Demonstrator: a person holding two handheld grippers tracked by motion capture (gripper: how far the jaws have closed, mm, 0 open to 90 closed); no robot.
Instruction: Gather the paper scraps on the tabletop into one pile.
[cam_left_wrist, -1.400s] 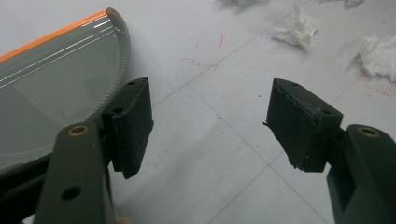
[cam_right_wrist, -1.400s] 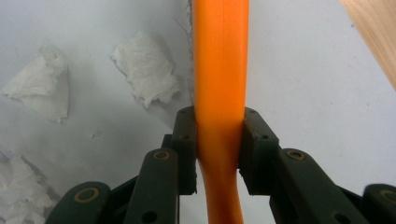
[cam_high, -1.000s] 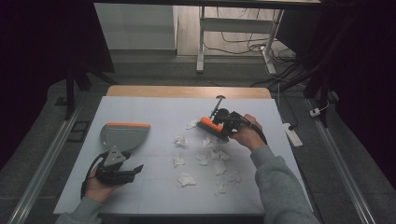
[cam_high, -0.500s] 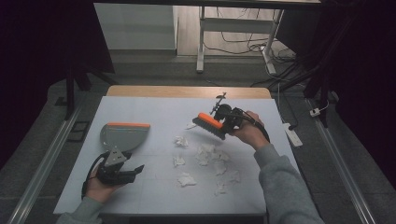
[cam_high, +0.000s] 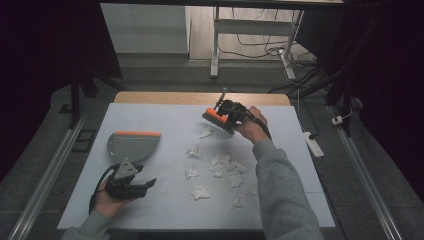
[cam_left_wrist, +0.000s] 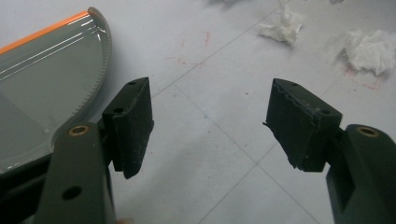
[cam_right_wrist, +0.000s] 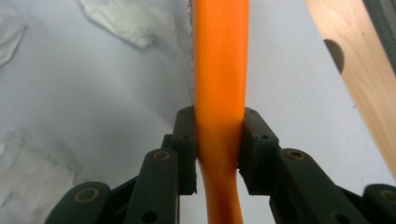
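A pale grey-white table (cam_high: 165, 125) with a wooden strip along its far edge takes up the middle of the high view, and on it, left of centre, lies a grey dustpan (cam_high: 131, 146) with an orange lip along its far edge, flat on the surface. In the left gripper view the same dustpan (cam_left_wrist: 42, 79) shows at the left, its toothed rim curving just beside the left jaw. Scattered across the middle of the table is a loose patch of crumpled white paper scraps (cam_high: 220, 167), most of them to the right of the dustpan and well apart from it; one scrap (cam_high: 204, 133) lies farther off, just near the brush head. In the left gripper view two of those scraps (cam_left_wrist: 369, 49) sit beyond the jaws near the top right. The right gripper (cam_high: 230, 111) is held above the far right part of the table, in the person's right hand (cam_high: 251, 127), with a grey sleeve trailing toward the near edge. Its jaws are closed tight on the orange handle of a small brush (cam_right_wrist: 219, 70), which runs straight up between them in the right gripper view; in the high view the brush (cam_high: 218, 120) has an orange back and dark bristles pointing down and left toward the scraps. The left gripper (cam_high: 131, 186) rests low at the near left, just nearer than the dustpan, its jaws spread wide with bare table between them.
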